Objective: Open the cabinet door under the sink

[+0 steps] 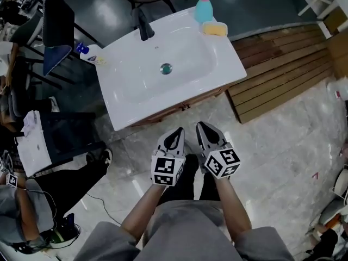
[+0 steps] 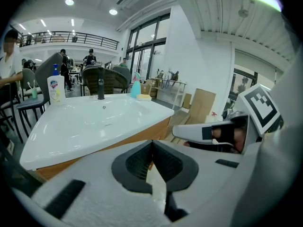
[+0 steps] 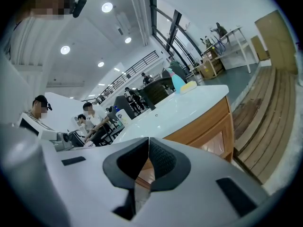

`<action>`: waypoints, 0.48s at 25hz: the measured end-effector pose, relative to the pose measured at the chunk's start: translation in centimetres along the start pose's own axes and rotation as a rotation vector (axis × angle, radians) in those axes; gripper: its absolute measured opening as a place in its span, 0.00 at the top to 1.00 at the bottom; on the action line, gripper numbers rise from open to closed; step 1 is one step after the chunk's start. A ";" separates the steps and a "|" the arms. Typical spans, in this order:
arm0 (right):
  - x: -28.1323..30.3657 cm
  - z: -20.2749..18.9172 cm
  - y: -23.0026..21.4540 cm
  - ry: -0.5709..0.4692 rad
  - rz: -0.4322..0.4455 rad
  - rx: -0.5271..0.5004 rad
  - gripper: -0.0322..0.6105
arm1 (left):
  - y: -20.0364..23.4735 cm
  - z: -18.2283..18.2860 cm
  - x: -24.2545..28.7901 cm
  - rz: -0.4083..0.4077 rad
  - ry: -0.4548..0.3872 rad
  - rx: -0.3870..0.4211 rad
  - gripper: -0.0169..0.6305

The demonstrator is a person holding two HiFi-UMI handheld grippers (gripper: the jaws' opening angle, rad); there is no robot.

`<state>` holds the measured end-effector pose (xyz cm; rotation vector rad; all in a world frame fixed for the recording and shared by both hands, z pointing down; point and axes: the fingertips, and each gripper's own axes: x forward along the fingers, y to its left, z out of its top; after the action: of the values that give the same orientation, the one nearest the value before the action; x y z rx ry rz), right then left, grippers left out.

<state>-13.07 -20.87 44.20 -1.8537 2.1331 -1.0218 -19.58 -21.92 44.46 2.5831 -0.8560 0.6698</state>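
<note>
A white sink basin (image 1: 168,72) sits on a wooden cabinet (image 1: 182,107) whose front shows only as a thin brown strip in the head view. The cabinet's wooden front (image 3: 215,131) with its door panel fills the middle of the right gripper view. My left gripper (image 1: 179,131) and right gripper (image 1: 200,126) hang side by side just in front of the cabinet, apart from it, both shut with nothing between the jaws. In the left gripper view the cabinet edge (image 2: 118,143) lies under the basin, and the right gripper (image 2: 208,132) shows at the right.
A black faucet (image 1: 143,26), a teal bottle (image 1: 203,7) and a yellow sponge (image 1: 215,29) stand at the basin's back. Wooden decking (image 1: 283,75) lies to the right. A seated person (image 1: 32,211) and dark chairs (image 1: 57,20) are at the left.
</note>
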 end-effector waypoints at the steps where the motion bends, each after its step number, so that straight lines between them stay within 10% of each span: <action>1: 0.1 -0.4 -0.3 0.005 -0.001 0.004 0.93 | 0.1 -0.3 0.3 0.002 0.003 -0.003 0.96; 12: 1.2 -4.1 -4.6 0.046 0.041 0.043 0.93 | 0.2 -4.0 3.7 0.076 0.041 -0.012 0.96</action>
<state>-11.73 -20.42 50.33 -1.7769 2.1469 -1.1030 -18.38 -22.02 49.75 2.5279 -0.9464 0.7342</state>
